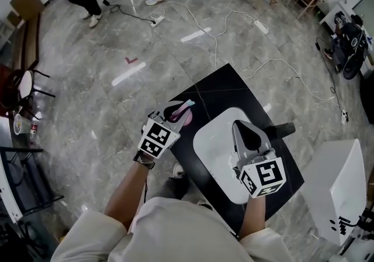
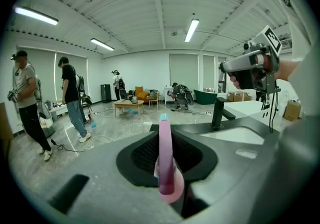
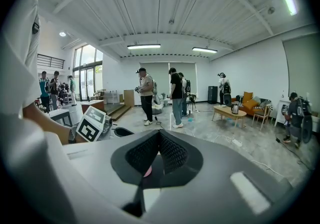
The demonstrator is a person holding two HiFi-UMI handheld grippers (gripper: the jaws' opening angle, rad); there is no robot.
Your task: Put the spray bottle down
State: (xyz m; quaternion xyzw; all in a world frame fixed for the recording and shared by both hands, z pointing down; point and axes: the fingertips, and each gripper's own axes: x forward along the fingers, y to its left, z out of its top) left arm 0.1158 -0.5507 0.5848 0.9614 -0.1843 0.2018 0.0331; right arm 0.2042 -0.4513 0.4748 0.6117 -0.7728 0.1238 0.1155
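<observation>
Your left gripper [image 1: 173,113] has its jaws clamped on the pink spray bottle [image 2: 165,160], held above the black counter's [image 1: 217,86] left corner, beside the white sink [image 1: 213,150]. Lower it straight, set the base flat well inside the edge, and release only once it stands. Your left forearm reaches forward, gripper tipped slightly down. The right gripper [image 1: 243,130], jaws pressed together and empty, hovers over the basin.

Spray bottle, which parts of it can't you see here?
Spray bottle body: left gripper view, hidden down inside the left tool; only a pink strip shows.
Head view: the same tool covers most of it.
Pink spot: right gripper view, too small to name.
</observation>
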